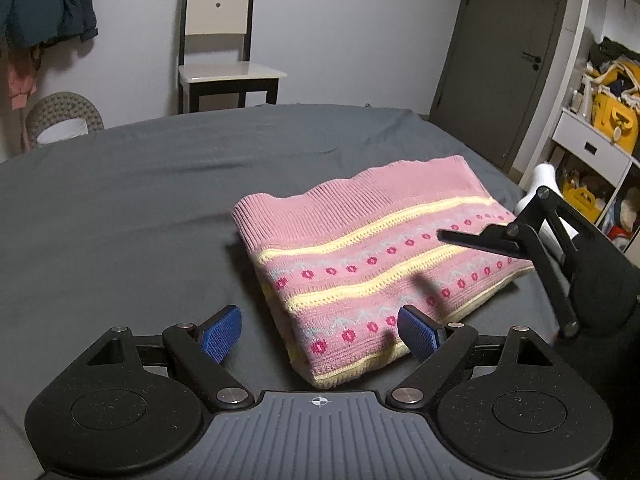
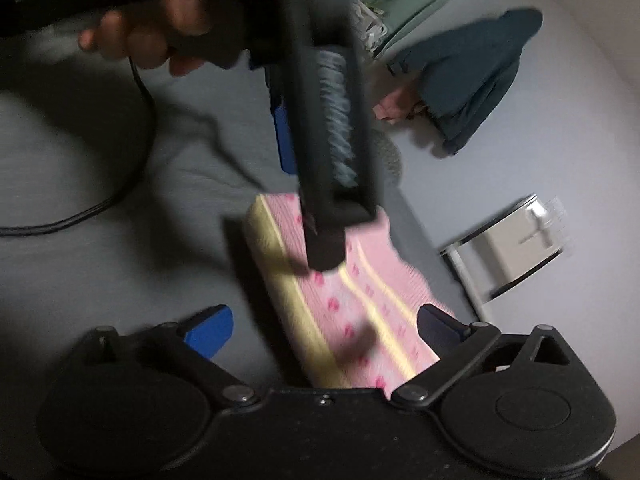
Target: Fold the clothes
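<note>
Lying folded on the grey bed [image 1: 140, 208], the pink sweater [image 1: 360, 264] is looking nearly done; the left claw [image 1: 320, 330] and right claw [image 2: 324, 330] are both hovering wide and empty. Pressing the edges flat, gently, seems wisest.

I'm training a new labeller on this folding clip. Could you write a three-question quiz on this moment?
1. True or false: the pink sweater lies folded on the grey bedsheet.
2. Which is right for the left gripper? A. shut on the sweater; B. open, holding nothing; C. shut on a cable.
3. Fill in: the chair stands against the ____.

Key
1. True.
2. B. Its blue pads are spread apart, one beside the sweater's near corner and one over it.
3. Wall.

The right gripper is open too.
</note>
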